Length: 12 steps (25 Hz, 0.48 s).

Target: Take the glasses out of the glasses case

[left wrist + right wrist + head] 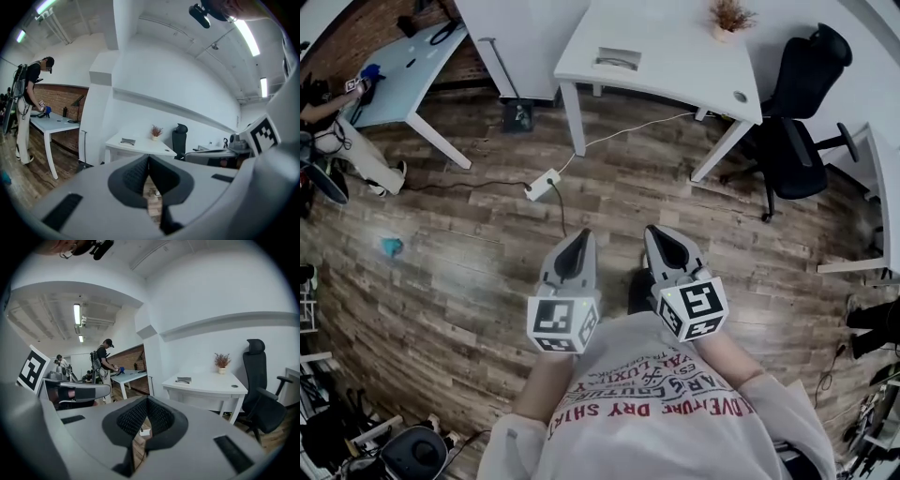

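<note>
Head view: grey left gripper (583, 236) and right gripper (657, 232) both have jaws pressed together, empty, well short of the white rectangular desk (675, 47), where a flat grey maybe-case (616, 59) sits, so task's basically unstarted.

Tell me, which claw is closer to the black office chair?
Right. The right claw is held down-left of the chair in the head view; the left claw sits beside it, farther from the chair.
</note>
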### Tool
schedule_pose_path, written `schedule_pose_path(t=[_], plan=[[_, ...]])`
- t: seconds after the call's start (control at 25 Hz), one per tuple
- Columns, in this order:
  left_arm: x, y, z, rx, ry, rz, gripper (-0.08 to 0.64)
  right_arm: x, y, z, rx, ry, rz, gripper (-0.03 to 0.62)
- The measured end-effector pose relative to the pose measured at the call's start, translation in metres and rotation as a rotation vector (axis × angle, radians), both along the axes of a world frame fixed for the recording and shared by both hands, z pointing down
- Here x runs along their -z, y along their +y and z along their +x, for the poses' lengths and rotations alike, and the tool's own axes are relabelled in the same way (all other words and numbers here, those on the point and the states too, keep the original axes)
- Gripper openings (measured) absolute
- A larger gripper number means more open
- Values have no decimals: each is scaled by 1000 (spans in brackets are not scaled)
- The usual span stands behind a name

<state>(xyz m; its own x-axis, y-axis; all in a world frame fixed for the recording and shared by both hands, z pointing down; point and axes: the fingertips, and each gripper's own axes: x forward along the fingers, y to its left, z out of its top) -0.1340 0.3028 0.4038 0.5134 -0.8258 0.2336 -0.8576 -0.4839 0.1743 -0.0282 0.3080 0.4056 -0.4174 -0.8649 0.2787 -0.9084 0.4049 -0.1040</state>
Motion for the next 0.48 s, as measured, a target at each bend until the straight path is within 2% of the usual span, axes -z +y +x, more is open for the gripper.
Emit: schedule_pose_path(t=[0.24,0.48], plan=[[8,-69,31,70,-11,11,8,6,-75,34,61,-14,7,12],[22,-147,92,103,-4,36,8,21,-158,91,108,-10,31,12]])
